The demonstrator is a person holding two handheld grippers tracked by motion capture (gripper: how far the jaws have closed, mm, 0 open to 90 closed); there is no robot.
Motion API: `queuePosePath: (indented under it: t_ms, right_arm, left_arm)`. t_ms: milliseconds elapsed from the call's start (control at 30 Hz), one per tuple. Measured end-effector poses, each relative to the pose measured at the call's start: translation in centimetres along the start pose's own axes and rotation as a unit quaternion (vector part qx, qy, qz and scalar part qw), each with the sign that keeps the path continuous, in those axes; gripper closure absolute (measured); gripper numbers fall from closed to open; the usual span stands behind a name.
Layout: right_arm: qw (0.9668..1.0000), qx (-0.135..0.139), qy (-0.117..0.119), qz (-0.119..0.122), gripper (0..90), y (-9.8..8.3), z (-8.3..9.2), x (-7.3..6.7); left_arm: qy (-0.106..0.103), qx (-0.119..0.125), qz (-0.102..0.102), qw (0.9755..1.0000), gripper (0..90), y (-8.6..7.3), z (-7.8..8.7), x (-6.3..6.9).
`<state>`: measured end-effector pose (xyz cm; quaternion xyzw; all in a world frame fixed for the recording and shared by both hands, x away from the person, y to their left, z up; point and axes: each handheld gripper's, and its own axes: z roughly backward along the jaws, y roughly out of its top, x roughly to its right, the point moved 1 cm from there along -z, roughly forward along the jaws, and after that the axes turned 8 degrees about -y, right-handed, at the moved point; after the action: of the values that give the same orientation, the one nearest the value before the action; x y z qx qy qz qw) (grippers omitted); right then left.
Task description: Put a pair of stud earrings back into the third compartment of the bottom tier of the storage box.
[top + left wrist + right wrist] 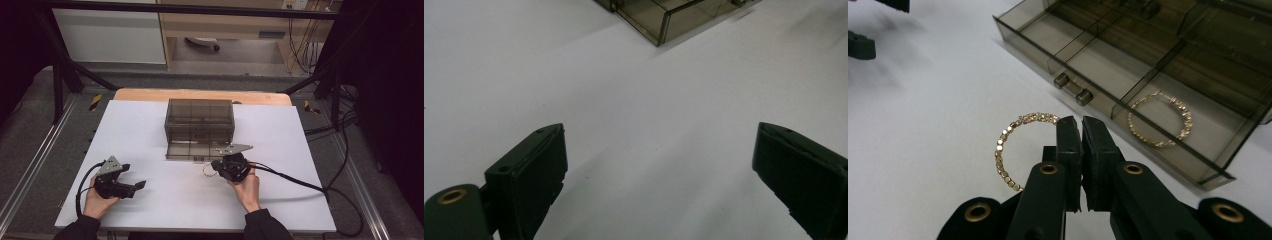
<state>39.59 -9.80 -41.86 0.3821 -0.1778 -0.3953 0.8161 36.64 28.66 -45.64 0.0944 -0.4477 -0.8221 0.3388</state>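
— How many bracelets are you seeing?

— I am counting two, both thin gold rings of small shiny beads. I am pinching one bracelet (1020, 145) in my right gripper (1081, 131), its black jaws pressed together on the rim, so the loop is sticking out to the left of my jaws over the white table (165, 200), just near the drawer front. The second bracelet (1160, 119) is lying flat in the right near compartment of the open drawer (1128, 95).

— And the box?

— One smoky, see-through plastic organizer box (200, 117) is sitting at the far middle of the table, rectangular, with thin dividers inside. Its one open drawer is sticking out toward me, and two small round knobs (1073, 88) are showing on its front wall.

— Your other hand?

— My left gripper (135, 186) is resting at the near left, well apart from the box. Its two blocky black jaws are standing spread wide, with bare table between them.
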Motion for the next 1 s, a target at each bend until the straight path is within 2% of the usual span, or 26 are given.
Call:
queuePosePath:
  t_ms: [267, 533, 1000]
  right_arm:
    - [0.9999, 0.011, -0.008, -0.006, 87.3, 0.7, 0.5, 1.0]
    - [0.9992, 0.025, -0.022, -0.022, 87.3, 1.6, 0.6, 2.5]
    - [0.9982, 0.016, -0.045, -0.035, 87.3, 2.4, -0.3, 4.1]
  left_arm:
    - [0.000, 0.000, 0.000, 1.0000, 7.5, 0.0, 0.0, 0.0]
    - [-0.001, 0.000, 0.000, 1.0000, 7.4, 0.0, 0.0, 0.0]
    - [-0.002, 0.000, 0.000, 1.0000, 7.5, 0.0, 0.0, 0.0]
